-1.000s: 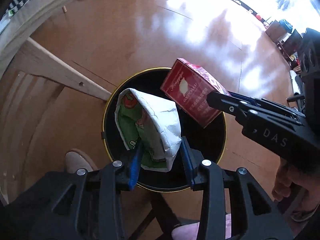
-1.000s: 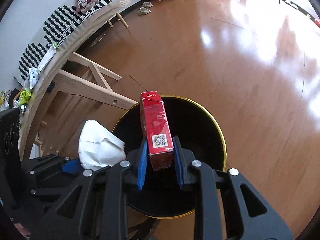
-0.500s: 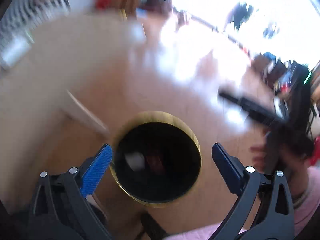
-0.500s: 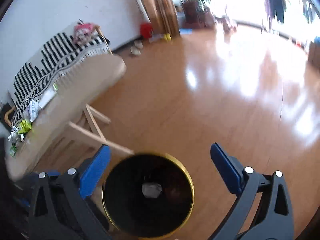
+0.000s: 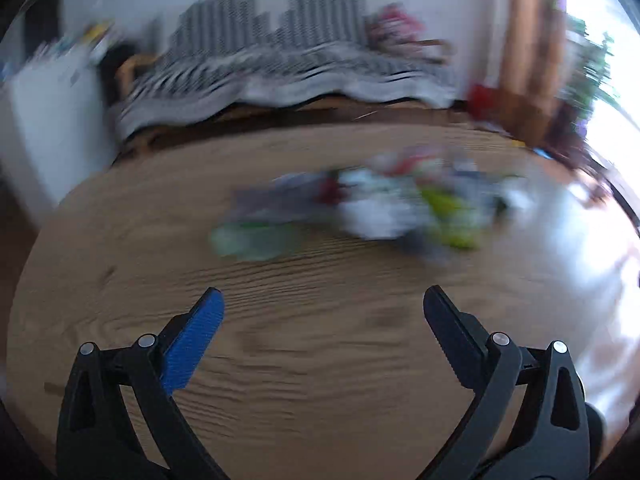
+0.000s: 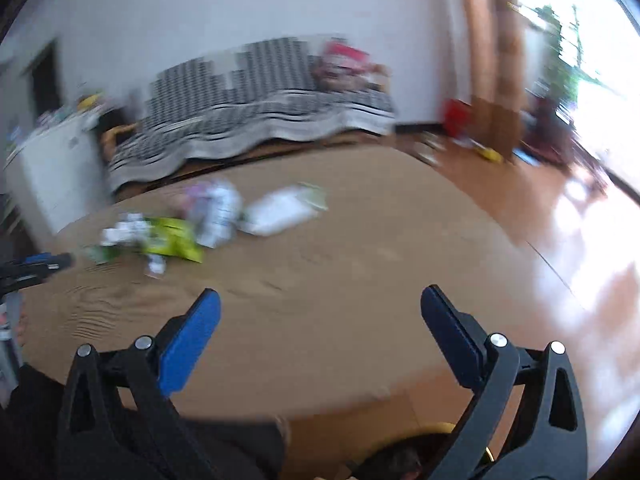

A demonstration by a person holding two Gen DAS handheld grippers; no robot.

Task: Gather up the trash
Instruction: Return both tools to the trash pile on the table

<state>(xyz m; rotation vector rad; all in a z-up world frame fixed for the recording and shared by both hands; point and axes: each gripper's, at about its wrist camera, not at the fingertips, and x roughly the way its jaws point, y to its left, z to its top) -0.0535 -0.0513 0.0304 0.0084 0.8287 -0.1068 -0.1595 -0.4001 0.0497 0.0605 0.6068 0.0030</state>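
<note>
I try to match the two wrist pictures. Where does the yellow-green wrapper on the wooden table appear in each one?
Left wrist view: the yellow-green wrapper lies right of centre, in the blurred trash pile on the far part of the table.
Right wrist view: the wrapper lies left of centre, beside white wrappers.
Shared landmark: the black-and-white striped cloth behind the table, seen in both views.

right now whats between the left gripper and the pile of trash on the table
Only bare wooden tabletop. In the left wrist view the open left gripper faces the blurred trash pile, and nothing lies on the wood grain between them.
</note>
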